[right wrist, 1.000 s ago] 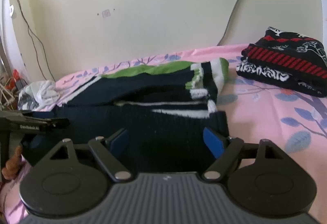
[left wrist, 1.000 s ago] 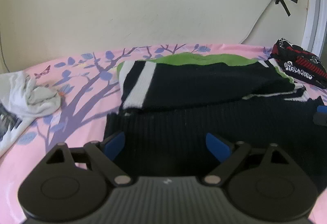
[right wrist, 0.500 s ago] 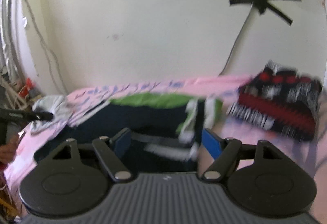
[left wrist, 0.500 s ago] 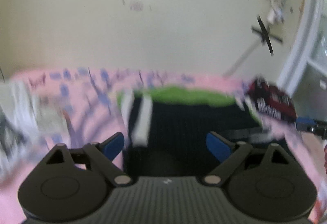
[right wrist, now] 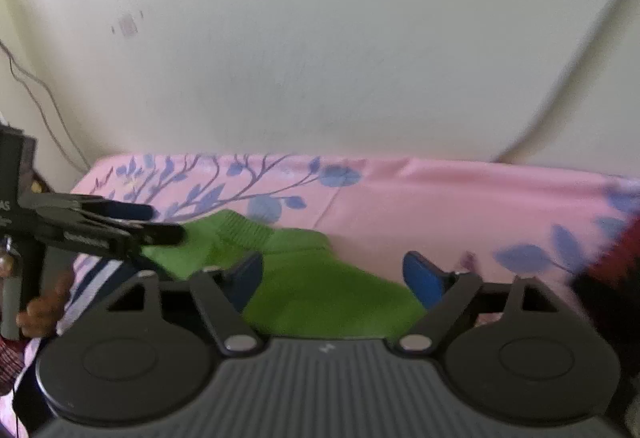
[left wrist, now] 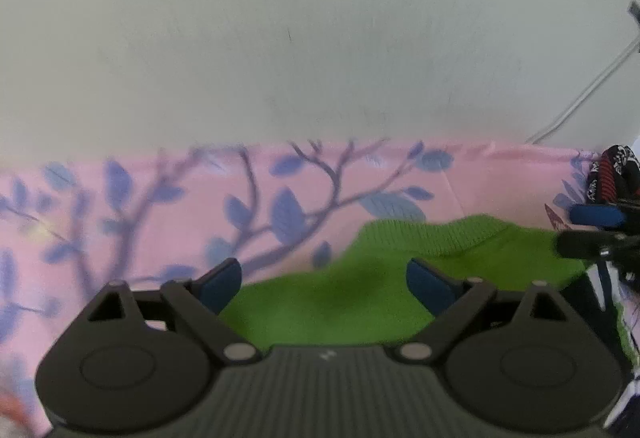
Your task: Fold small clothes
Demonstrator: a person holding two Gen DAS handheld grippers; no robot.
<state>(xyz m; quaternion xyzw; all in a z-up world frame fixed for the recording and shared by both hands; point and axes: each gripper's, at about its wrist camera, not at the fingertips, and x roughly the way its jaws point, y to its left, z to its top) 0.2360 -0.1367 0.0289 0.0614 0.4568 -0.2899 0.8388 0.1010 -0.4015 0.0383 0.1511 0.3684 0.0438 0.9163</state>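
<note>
A black sweater with white stripes lies on the pink sheet; its green ribbed top fills the space under my left gripper. The left jaws stand wide and are closing a little, pads clear of the knit. My right gripper hovers over the same green part, its jaws opening with nothing pressed between them. Each gripper shows in the other's view: the right gripper at the far right, the left gripper at the far left. A striped sleeve shows below it.
A folded black, red and white garment sits at the right end of the bed, blurred in the right wrist view. The pale wall rises just behind the sheet. A cable hangs down it. A person's hand holds the left gripper.
Both grippers swept forward over the black body of the sweater to its green top edge near the wall. The right jaws stand a little wider than before.
</note>
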